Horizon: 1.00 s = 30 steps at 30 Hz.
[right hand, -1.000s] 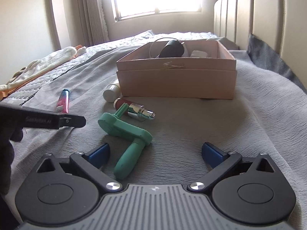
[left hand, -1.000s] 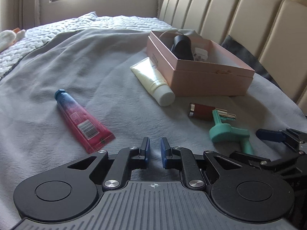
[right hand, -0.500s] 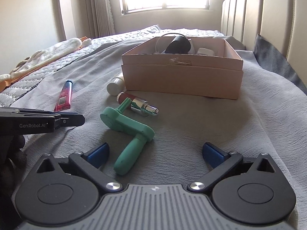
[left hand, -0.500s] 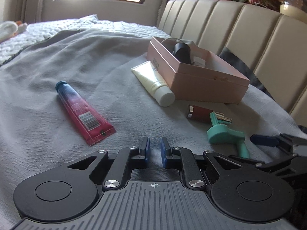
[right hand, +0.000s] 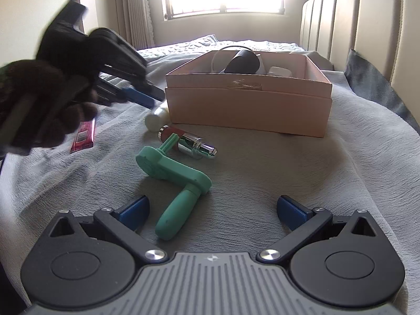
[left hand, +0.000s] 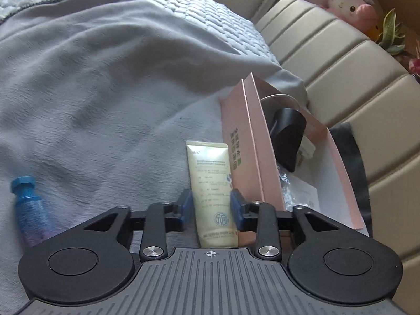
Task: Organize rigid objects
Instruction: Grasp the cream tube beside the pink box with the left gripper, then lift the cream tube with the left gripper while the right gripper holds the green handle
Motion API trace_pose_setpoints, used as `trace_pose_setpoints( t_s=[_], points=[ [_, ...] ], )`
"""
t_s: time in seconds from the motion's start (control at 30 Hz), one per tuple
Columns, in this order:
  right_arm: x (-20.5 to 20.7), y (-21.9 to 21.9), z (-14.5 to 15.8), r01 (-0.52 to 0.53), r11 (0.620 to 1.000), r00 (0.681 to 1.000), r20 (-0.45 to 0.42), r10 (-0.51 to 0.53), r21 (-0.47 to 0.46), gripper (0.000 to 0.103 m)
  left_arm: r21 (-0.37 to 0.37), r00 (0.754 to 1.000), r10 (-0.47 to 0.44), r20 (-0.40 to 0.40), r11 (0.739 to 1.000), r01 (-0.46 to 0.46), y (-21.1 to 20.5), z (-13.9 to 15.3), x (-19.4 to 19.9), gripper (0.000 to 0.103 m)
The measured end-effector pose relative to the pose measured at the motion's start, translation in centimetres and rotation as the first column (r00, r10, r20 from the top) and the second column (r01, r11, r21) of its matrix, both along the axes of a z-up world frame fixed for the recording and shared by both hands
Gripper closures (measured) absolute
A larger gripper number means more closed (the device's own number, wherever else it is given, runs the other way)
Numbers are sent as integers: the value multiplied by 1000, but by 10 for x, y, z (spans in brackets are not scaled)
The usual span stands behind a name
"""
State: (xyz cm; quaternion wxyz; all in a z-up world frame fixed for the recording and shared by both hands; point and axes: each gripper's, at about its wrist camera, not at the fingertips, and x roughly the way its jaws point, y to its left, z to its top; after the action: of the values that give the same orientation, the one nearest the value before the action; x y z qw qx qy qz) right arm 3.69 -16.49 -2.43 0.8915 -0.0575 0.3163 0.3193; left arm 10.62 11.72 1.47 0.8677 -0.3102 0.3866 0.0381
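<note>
**Ana:** Left hand-held gripper [left hand: 211, 206] first: its jaws are opening, and the cream tube [left hand: 211, 191] lies between the two blue pads. Whether either pad touches the tube is hard to tell; it does not look pinched.

**Ben:** And where does that tube lie?

**Ana:** On the grey blanket [left hand: 92, 99] of the bed, straight ahead of the left hand-held gripper, its flat end pointing away. The pink box [left hand: 248, 162] stands just to the right of the jaws, close beside the tube, with a black object [left hand: 287, 136] already inside.

**Ben:** So the step is the pick-up of the tube?

**Ana:** That is the likely reading. The next move calls for closing evenly on the tube's body, lifting it clear of the box wall, then carrying it right and over the rim.

**Ben:** The other one?

**Ana:** Right hand-held gripper [right hand: 211, 210] is spread wide over the blanket, nothing between its pads. The green crank handle [right hand: 174, 181] lies just ahead of its left pad, the red bottle [right hand: 187, 141] beyond, the box farther ahead. To the left of the left hand-held gripper lies a blue-capped tube [left hand: 27, 204].
</note>
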Motion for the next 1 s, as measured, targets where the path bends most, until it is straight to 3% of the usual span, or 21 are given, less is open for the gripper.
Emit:
trace_pose_setpoints(
  t_s=[0.1, 0.17, 0.23, 0.27, 0.43, 0.57, 0.8, 0.87, 0.93, 1.0],
  points=[
    [-1, 0, -1, 0, 1000, 1000, 5, -1, 1, 0, 64, 1000, 1, 12, 998, -2, -9, -2, 10, 73],
    [-1, -1, -1, 0, 1000, 1000, 4, 0, 4, 0, 103, 999, -25, 21, 994, 23, -11, -2, 9, 68],
    [-2, -3, -1, -2, 1000, 1000, 4, 2, 10, 0, 92, 998, -59, 12, 994, 57, -7, -5, 4, 68],
    [-2, -4, -1, -2, 1000, 1000, 4, 2, 12, 0, 88, 997, -80, -1, 993, 80, -5, -6, 0, 72],
    [-1, -4, -1, -3, 1000, 1000, -4, 3, 15, 0, 267, 979, -204, 21, 945, 191, -33, -4, -64, 72],
    [4, -2, 1, -7, 1000, 1000, -25, 7, 1, 0, 337, 959, -281, 30, 906, 254, -60, -1, -122, 72],
    [10, 0, 5, -28, 999, 998, -56, 27, -22, 0, 402, 967, -225, 118, 901, 160, -76, -14, -146, 70],
    [9, -2, 11, -14, 999, 998, -67, 12, -33, 5, 417, 964, -234, 127, 894, 163, -76, -14, -149, 70],
    [4, -7, 16, 14, 998, 999, -37, -16, -59, 10, 403, 962, -236, 135, 900, 164, -74, -15, -151, 70],
    [-4, -8, 20, 83, 988, 995, 58, -76, -131, 12, 381, 962, -231, 146, 911, 161, -70, -16, -152, 70]
  ],
)
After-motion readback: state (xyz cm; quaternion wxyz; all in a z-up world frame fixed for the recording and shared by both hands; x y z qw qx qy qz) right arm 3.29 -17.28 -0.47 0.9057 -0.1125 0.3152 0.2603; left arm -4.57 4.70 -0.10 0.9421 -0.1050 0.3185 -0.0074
